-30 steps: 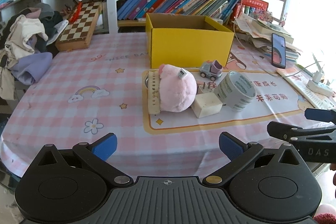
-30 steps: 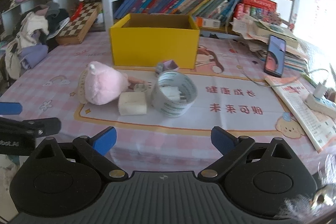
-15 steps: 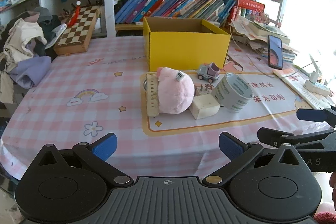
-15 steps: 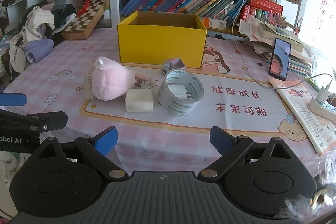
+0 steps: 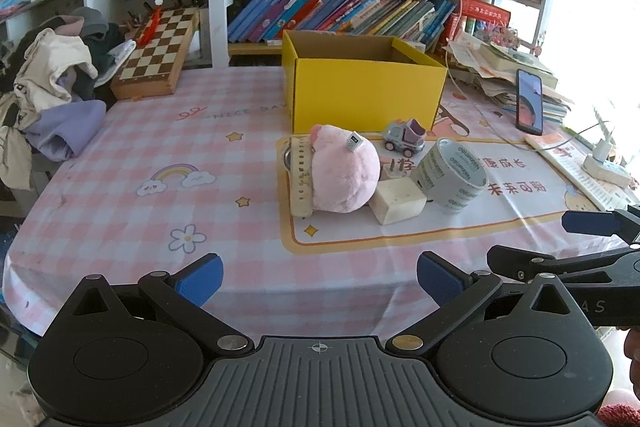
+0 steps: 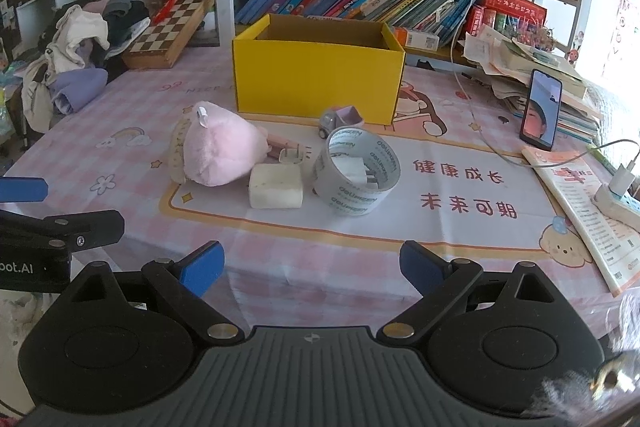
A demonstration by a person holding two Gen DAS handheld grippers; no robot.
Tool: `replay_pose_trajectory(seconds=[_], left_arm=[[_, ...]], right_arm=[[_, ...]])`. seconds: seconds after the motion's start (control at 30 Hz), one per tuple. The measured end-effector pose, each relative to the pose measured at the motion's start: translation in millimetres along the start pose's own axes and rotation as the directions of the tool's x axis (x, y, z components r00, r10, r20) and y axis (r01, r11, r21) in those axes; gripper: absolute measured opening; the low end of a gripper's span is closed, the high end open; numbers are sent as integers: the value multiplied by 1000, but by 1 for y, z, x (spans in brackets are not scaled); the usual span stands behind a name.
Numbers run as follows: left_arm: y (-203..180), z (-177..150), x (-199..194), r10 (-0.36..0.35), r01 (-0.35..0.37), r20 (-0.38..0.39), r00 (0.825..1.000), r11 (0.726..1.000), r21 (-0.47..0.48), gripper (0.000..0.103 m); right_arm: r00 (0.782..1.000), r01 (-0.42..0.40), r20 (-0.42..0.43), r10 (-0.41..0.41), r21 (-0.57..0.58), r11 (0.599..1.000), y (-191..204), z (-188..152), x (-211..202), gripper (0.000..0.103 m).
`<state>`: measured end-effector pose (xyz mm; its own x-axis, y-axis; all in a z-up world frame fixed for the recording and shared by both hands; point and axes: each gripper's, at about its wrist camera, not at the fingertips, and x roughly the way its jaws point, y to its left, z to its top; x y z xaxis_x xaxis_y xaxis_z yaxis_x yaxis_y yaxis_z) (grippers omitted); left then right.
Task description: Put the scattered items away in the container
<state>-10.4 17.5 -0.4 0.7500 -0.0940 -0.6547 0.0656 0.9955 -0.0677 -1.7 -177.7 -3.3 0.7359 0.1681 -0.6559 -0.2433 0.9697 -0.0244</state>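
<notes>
Left gripper [image 5: 318, 277], right gripper [image 6: 310, 267]: black ribbed bodies, round hubs, silver screws, blue pads [image 5: 200, 277].

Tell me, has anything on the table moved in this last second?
Nothing on it moved. The plush, soap, tape roll and toy car lie where they were before the yellow box. Both grippers stay open and empty; only the view shifted slightly.

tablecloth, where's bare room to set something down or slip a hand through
Free: the pink checks left of the plush, toward the clothes pile, and the strip along the near edge. Crowded: in front of the yellow box, around the tape roll.
</notes>
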Motion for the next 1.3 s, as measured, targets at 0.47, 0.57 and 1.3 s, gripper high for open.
replay_pose_trajectory(seconds=[0.47,0.57,1.3], left_arm=[[-3,1,1,-17,17,4,1000,1000,4,103],[-3,2,2,-19,19,5,1000,1000,1,103],[-13,11,20,-32,32,-11,999,999,12,103]], right_arm=[[1000,12,-3,-12,11,1000,-3,1,-2,96],[1000,12,-2,-12,8,1000,-4,1,-2,96],[1000,16,-19,-16,29,999,-22,6,13,96]])
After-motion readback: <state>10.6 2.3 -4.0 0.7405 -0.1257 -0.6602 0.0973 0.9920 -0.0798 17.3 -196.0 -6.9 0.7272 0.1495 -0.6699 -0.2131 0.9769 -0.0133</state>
